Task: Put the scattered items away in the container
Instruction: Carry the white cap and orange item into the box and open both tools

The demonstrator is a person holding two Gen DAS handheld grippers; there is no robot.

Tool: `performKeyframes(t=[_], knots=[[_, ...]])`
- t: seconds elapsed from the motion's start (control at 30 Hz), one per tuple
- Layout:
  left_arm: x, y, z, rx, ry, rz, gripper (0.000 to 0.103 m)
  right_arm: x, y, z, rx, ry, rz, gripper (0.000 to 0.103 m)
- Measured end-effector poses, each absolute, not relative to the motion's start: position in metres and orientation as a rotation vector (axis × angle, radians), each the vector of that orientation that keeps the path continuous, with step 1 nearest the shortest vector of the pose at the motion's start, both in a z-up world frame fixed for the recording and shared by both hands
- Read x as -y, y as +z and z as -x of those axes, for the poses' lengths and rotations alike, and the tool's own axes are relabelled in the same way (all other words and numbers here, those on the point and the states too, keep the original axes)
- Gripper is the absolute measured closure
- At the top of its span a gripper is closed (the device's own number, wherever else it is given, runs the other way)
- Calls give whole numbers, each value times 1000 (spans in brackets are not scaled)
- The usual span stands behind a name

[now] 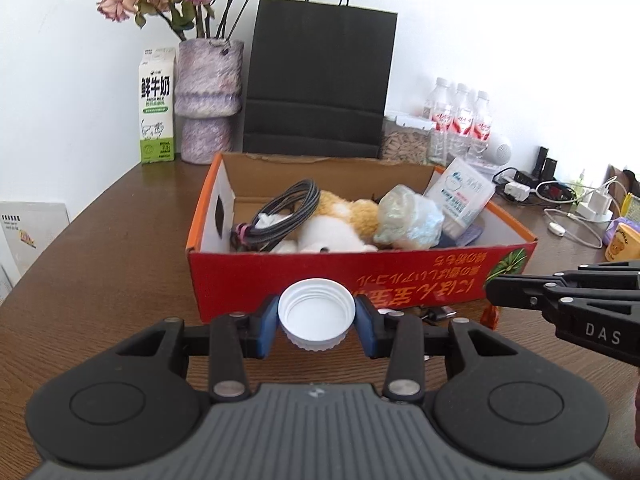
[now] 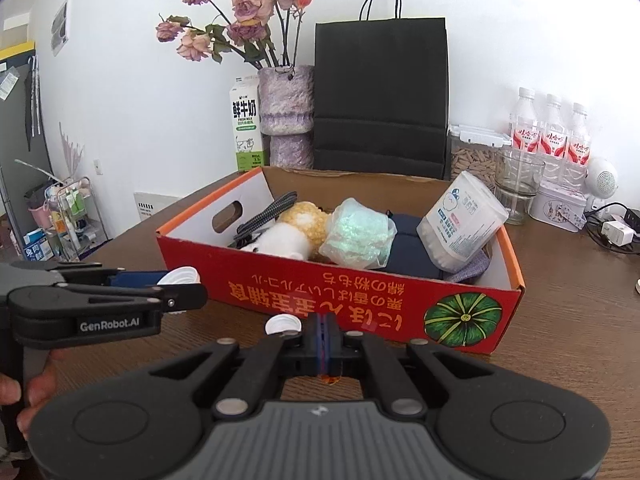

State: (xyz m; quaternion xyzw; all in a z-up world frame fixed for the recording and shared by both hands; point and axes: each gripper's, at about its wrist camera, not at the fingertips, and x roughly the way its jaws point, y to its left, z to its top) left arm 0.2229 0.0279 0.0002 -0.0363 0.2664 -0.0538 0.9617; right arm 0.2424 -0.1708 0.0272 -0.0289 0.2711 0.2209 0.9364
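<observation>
Left wrist view, item one: white bottle cap (image 1: 316,312), open side up, threads showing.
- Location: pinched across its rim by the blue pads (image 1: 268,328) of the left gripper (image 1: 316,320), jaws part-way closed to the cap's width; carried clear of the table (image 1: 120,240), just short of the red front wall of the cardboard box (image 1: 360,280).
- Handling, as judged: light, stiff, smooth plastic (liable to squirt out sideways if squeezed harder or tilted). Best kept level, gripped on the ribbed skirt as now, and let go low over a gap in the box rather than dropped from height onto the soft contents.

Right wrist view, item two: orange scrap (image 2: 330,379), small and translucent, possibly a sweet wrapper.
- Location: peeping out under the pads of the right gripper (image 2: 325,336), jaws pressed fully together, apparently nipping it; in front of the box's near wall.
- Handling, as judged: near weightless, thin, crinkly; little of it in the grip, so easily lost on a quick swing.

Item three: second white cap (image 2: 283,325), lying on the table close against the box front, not yet collected.

Already in the box: plush toy (image 1: 340,228), coiled cable (image 1: 288,208), cotton-swab tub (image 2: 460,224).
</observation>
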Motion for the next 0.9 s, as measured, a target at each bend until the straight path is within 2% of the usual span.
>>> performKeyframes(t=[0.43,0.9], knots=[[-13,39,-233,-460,-125,44,62,178,65,-244,-428,449,45,102],[-6,54,-298,-423,-105,53,62,184,84,-314,-351,396,-3,102]])
